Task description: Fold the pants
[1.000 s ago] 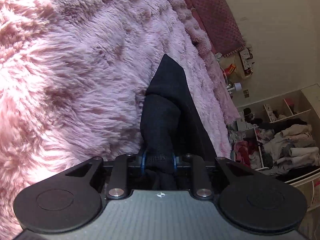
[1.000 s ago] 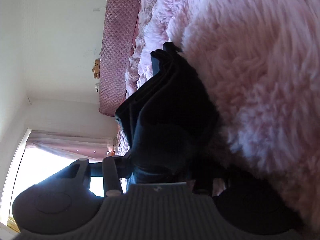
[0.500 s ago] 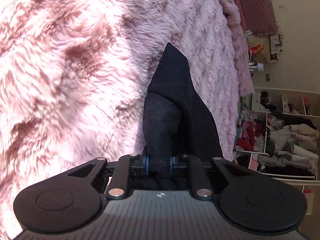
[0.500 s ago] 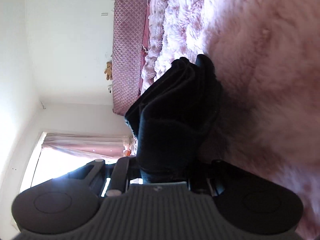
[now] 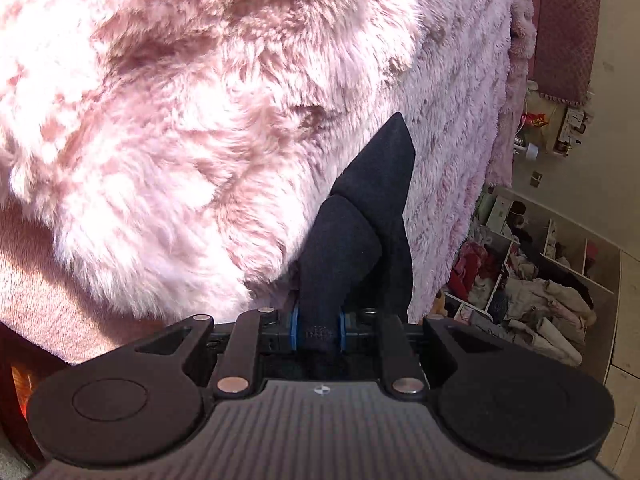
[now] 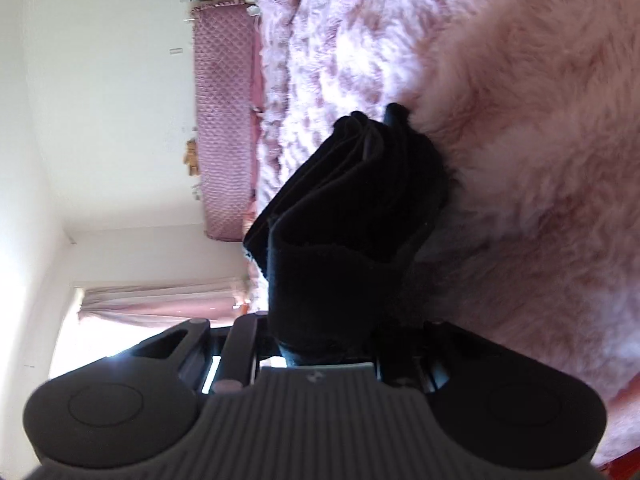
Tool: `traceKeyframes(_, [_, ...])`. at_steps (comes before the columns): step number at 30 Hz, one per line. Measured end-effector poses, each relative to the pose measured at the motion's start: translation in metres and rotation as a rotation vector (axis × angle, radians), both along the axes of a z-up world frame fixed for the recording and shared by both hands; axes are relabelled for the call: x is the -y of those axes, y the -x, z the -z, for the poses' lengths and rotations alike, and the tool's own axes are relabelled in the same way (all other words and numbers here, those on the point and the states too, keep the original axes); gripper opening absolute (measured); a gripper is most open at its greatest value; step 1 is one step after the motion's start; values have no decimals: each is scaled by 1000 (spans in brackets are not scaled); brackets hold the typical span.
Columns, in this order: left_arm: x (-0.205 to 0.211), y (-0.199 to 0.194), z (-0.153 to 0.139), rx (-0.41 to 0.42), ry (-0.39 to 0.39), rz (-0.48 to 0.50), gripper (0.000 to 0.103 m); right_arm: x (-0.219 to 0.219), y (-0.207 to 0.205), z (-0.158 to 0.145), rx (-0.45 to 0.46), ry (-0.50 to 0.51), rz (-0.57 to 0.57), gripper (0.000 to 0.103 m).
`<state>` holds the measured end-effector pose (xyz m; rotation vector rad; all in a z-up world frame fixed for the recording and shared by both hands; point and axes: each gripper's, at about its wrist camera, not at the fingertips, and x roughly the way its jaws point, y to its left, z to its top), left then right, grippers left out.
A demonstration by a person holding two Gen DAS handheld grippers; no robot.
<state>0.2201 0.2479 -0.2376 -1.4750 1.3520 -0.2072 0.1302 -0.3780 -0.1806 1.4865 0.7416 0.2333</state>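
The black pants (image 5: 372,208) hang in folds over a fluffy pink bed cover (image 5: 180,120). My left gripper (image 5: 317,328) is shut on a bunched edge of the pants, pinched between its blue pads. In the right wrist view the pants (image 6: 352,208) show as a thick bundle of layered folds against the pink cover (image 6: 520,160). My right gripper (image 6: 324,344) is shut on a wide edge of the cloth, which hides its fingertips.
A quilted pink headboard (image 6: 224,120) stands against the white wall, with a curtained window (image 6: 140,308) beside it. White shelves stuffed with clothes (image 5: 548,292) stand past the bed's far side. The bed edge drops off at the lower left (image 5: 24,360).
Both grippers have kept their hold and swung the pants along the bed. The left view has turned toward the bed's lower edge, and the bundle in the right view hangs more compact.
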Motion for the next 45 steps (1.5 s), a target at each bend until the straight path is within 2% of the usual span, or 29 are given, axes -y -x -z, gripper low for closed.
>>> traceKeyframes(2, [4, 2, 14, -5, -20, 7, 20, 3, 4, 14, -98, 76, -25, 19])
traceKeyframes(4, [5, 6, 25, 24, -26, 4, 24, 6, 6, 14, -155, 185, -46, 26])
traceKeyframes(6, [6, 11, 31, 57, -12, 2, 30, 6, 11, 4, -148, 291, -67, 26])
traceKeyframes(7, [5, 12, 31, 77, -15, 7, 32, 5, 13, -5, -140, 357, -79, 29])
traceKeyframes(9, [5, 17, 22, 148, -67, 36, 35, 0, 17, -29, -117, 528, -99, 38])
traceKeyframes(10, [6, 16, 17, 187, -101, 52, 35, -4, 20, -47, -104, 666, -107, 43])
traceKeyframes(11, [8, 17, 9, 248, -143, 74, 35, -8, 21, -58, -93, 744, -112, 44])
traceKeyframes(13, [16, 17, -1, 340, -204, 123, 37, -16, 25, -84, -31, 881, -112, 44])
traceKeyframes(17, [26, 19, -12, 469, -272, 188, 43, -59, 2, -139, 237, 1091, -214, 44])
traceKeyframes(18, [29, 22, -15, 490, -284, 191, 43, -73, -5, -149, 291, 1110, -253, 46])
traceKeyframes(20, [33, 22, -20, 530, -313, 203, 45, -106, -20, -167, 383, 1145, -339, 58])
traceKeyframes(22, [30, 27, -22, 555, -338, 214, 45, -147, -43, -177, 465, 1182, -428, 58])
traceKeyframes(26, [40, 26, -34, 603, -417, 251, 47, -239, -75, -179, 620, 1119, -692, 58])
traceKeyframes(29, [46, 32, -44, 670, -449, 291, 59, -306, -98, -164, 676, 1043, -900, 58])
traceKeyframes(31, [49, 34, -44, 692, -452, 295, 60, -343, -117, -147, 673, 1016, -1031, 58])
traceKeyframes(35, [53, 35, -42, 708, -448, 315, 58, -391, -166, -100, 545, 995, -1217, 61])
traceKeyframes(38, [55, 34, -44, 720, -453, 330, 57, -407, -186, -71, 501, 1007, -1275, 61])
traceKeyframes(41, [54, 33, -44, 712, -480, 349, 49, -415, -197, -56, 481, 972, -1313, 61])
traceKeyframes(43, [56, 33, -45, 704, -489, 361, 49, -421, -203, -49, 470, 951, -1327, 60])
traceKeyframes(45, [56, 33, -46, 692, -494, 368, 48, -422, -206, -42, 446, 932, -1321, 43])
